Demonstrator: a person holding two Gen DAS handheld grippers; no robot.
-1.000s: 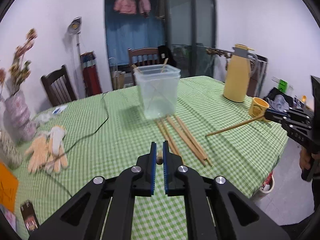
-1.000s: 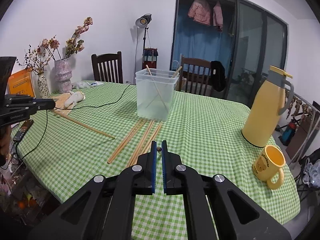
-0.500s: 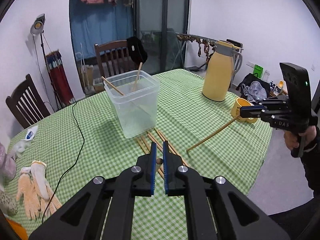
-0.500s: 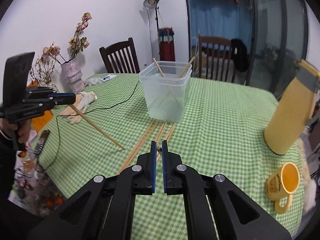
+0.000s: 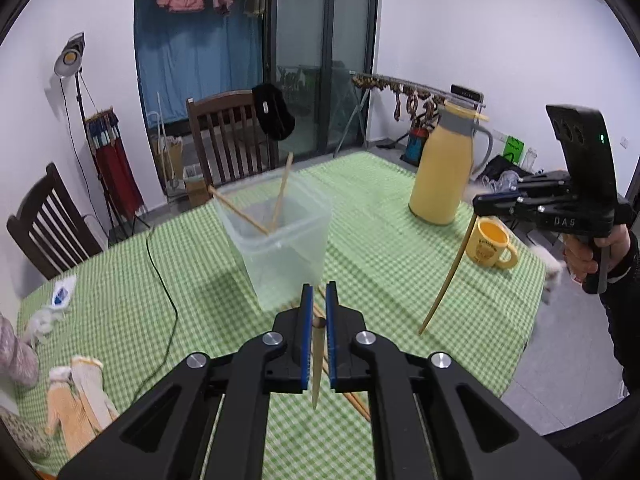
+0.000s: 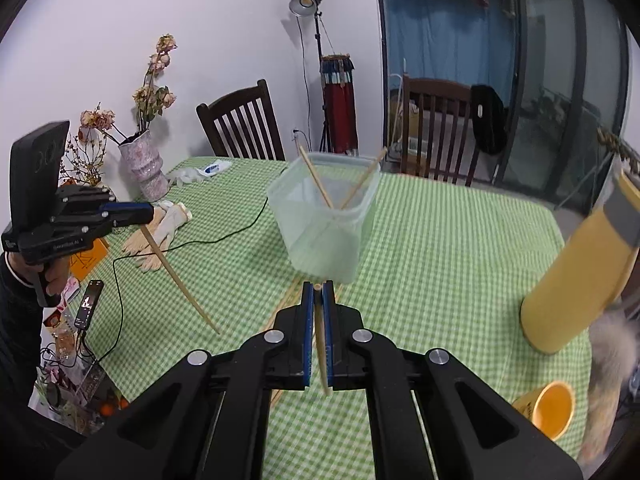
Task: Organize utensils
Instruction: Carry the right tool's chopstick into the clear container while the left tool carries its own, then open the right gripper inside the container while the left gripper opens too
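While each wrist camera looks forward over a green-checked desk (image 5: pixel 400 200), a wooden chopstick is seen clamped in each pair of jaws. In the left wrist view, the left gripper (image 5: pixel 319 300) is clenched on a chopstick (image 5: pixel 317 364) at bottom centre, its tip hanging below the pads. The right gripper (image 5: pixel 486 202) is shown at the right edge of that view, held in a hand (image 5: pixel 588 250), with its chopstick (image 5: pixel 450 276) slanting down toward the desk. A yellow mug (image 5: pixel 490 242) just behind that chopstick and a yellow thermos jug (image 5: pixel 442 172) are shown whole only here.

In the right wrist view, the right gripper (image 6: pixel 318 298) is seen from behind, clenched on its chopstick (image 6: pixel 321 344), and the left gripper (image 6: pixel 138 212) appears at the left edge with a chopstick (image 6: pixel 180 280) angled downward. A vase of dried flowers (image 6: pixel 146 168), work gloves (image 6: pixel 160 232) and a phone (image 6: pixel 88 304) are clear only in this view.

A clear plastic container (image 5: pixel 280 240) stands at centre in both views with two chopsticks (image 5: pixel 264 208) leaning inside it. More chopsticks (image 6: pixel 288 304) lie on the desk below it, partly hidden by the jaws.
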